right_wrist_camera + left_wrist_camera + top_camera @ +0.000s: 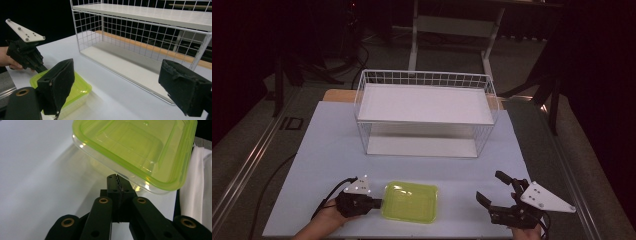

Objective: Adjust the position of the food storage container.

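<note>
I am pinching my left claw (378, 203) onto the green-lidded container's (409, 201) near-left rim, its long axis running rightward toward my idle, wide-open right claw (493, 189).

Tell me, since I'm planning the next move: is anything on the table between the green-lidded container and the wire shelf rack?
Nothing visible: bare table lies between the container, held at its edge by the left claw, and the rack.

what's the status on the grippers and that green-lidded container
Left gripper shut on green-lidded container's rim. Right gripper open, holding nothing. Wire shelf rack beyond, apart from the container.
</note>
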Demonstrator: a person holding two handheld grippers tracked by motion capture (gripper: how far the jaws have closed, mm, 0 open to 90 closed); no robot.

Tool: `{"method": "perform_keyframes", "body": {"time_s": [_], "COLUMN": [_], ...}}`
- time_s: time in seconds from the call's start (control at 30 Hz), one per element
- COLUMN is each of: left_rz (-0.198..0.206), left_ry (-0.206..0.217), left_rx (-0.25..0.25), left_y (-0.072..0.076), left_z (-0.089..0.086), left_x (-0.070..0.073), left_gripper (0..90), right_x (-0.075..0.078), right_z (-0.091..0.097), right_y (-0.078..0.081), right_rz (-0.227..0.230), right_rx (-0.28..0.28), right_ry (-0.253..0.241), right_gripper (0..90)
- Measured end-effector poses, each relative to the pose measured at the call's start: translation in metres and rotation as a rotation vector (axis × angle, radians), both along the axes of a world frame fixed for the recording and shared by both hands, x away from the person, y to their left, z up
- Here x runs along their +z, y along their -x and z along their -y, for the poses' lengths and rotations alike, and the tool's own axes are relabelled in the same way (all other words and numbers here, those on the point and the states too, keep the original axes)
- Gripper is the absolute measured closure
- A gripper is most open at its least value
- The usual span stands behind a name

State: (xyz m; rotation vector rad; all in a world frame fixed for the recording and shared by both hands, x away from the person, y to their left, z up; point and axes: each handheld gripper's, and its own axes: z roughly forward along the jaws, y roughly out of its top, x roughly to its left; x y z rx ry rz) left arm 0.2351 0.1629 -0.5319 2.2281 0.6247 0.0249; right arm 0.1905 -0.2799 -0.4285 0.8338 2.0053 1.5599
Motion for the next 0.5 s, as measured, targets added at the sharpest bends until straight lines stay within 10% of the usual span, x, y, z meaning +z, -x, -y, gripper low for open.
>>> {"method": "perform_keyframes", "body": {"time_s": [0.5], "left_rz": [-0.022], "left_ry": [0.029], "left_rx": [-0.072], "left_y": [-0.009], "left_z": [0.040], "left_x": [-0.004], "left_gripper": [90.0], "right_x": [-0.001], "right_z": [0.001], "right_y": [0.000], "right_rz": [-0.002], "right_rx": [-0.001], "right_ry": [0.003], "right_gripper": [13.4]}}
